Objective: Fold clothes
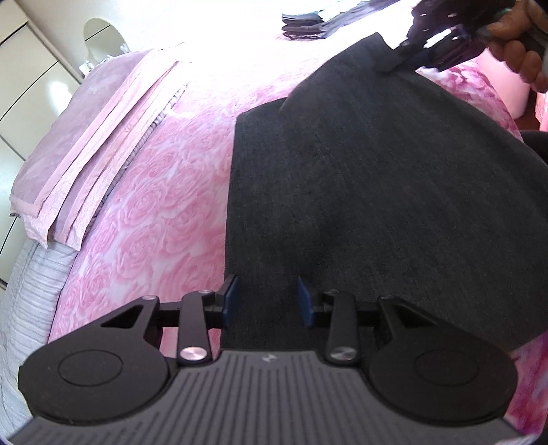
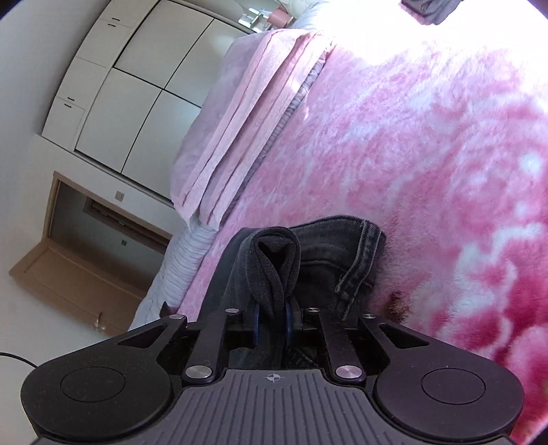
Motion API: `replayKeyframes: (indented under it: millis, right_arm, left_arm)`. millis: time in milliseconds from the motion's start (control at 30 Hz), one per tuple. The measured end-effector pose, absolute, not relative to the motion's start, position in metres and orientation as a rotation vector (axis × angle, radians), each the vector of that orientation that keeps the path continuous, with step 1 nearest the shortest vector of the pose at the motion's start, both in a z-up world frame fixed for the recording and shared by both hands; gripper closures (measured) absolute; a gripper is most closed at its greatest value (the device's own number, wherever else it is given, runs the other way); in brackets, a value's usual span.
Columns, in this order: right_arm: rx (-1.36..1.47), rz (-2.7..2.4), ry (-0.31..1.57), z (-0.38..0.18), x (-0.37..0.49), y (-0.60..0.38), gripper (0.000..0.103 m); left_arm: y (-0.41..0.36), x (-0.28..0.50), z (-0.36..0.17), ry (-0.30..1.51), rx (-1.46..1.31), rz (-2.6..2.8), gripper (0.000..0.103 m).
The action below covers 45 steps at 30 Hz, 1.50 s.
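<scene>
Right view alone shows right claw (image 2: 272, 320) pinching the dark jeans (image 2: 328, 253); left claw (image 1: 267, 301) gapes above them. Folded pile (image 1: 308, 24) beyond, on bed (image 1: 154, 191).

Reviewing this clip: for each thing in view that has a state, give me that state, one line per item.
dark jeans: spread on the pink blanket, one end lifted
right gripper: shut on the jeans' fabric
left gripper: open, holding nothing
pink bedding: folded
dark clothes: stacked
door: open
</scene>
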State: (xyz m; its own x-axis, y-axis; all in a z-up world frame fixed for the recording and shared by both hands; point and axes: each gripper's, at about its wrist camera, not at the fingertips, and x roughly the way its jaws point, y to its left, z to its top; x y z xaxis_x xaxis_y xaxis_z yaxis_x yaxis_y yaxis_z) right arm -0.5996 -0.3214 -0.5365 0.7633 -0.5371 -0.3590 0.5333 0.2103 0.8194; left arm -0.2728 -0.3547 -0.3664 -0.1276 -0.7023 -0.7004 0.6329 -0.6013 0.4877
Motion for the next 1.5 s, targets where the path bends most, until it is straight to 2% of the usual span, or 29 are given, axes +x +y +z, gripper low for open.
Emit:
replayKeyframes:
  millis: [33,100,133,333,467,500,533,600,800,933,1067,1300,1367,1433,1500]
  right_arm:
    - [1.113,-0.774,0.005,-0.530,-0.603,-0.317,0.077]
    - [1.022,-0.858,0.020,-0.512,-0.608,-0.304,0.064]
    - [0.928,-0.873,0.045,-0.501,-0.605,-0.297,0.063]
    - [0.441,-0.845,0.208,-0.451,-0.565,-0.272,0.063]
    - [0.267,-0.800,0.431,-0.468,-0.521,-0.290,0.064]
    - [0.264,-0.824,0.483,-0.480,-0.521,-0.299,0.068]
    - [0.268,-0.843,0.529,-0.492,-0.522,-0.308,0.082]
    - [0.328,-0.831,0.530,-0.500,-0.532,-0.319,0.089]
    - [0.307,-0.793,0.499,-0.455,-0.524,-0.318,0.088]
    - [0.219,-0.702,0.573,-0.434,-0.473,-0.331,0.088]
    - [0.249,-0.631,0.791,-0.463,-0.411,-0.372,0.088]
    - [0.363,-0.598,0.708,-0.460,-0.444,-0.318,0.087]
    - [0.395,-0.589,0.684,-0.460,-0.453,-0.302,0.083]
    - [0.427,-0.579,0.659,-0.459,-0.462,-0.287,0.072]
    - [0.459,-0.569,0.635,-0.458,-0.472,-0.271,0.071]
  left_arm:
    - [-0.353,-0.271,-0.364,-0.084,1.203,-1.857,0.070]
    - [-0.349,-0.266,-0.355,-0.087,1.182,-1.862,0.070]
    - [-0.347,-0.264,-0.350,-0.089,1.166,-1.863,0.070]
    - [-0.357,-0.257,-0.338,0.016,1.085,-1.904,0.076]
    - [-0.374,-0.262,-0.361,0.064,1.160,-1.903,0.075]
    - [-0.378,-0.261,-0.367,0.076,1.168,-1.906,0.075]
    - [-0.381,-0.261,-0.370,0.088,1.159,-1.909,0.075]
    - [-0.385,-0.260,-0.373,0.103,1.143,-1.911,0.075]
    - [-0.390,-0.260,-0.375,0.118,1.125,-1.923,0.075]
    - [-0.388,-0.258,-0.375,0.129,1.102,-1.917,0.075]
    - [-0.387,-0.251,-0.375,0.156,1.057,-1.929,0.075]
    - [-0.384,-0.238,-0.365,0.175,0.999,-1.934,0.073]
    - [-0.372,-0.231,-0.356,0.154,0.984,-1.926,0.073]
    - [-0.359,-0.223,-0.351,0.145,0.981,-1.914,0.073]
    - [-0.350,-0.218,-0.352,0.157,1.006,-1.882,0.073]
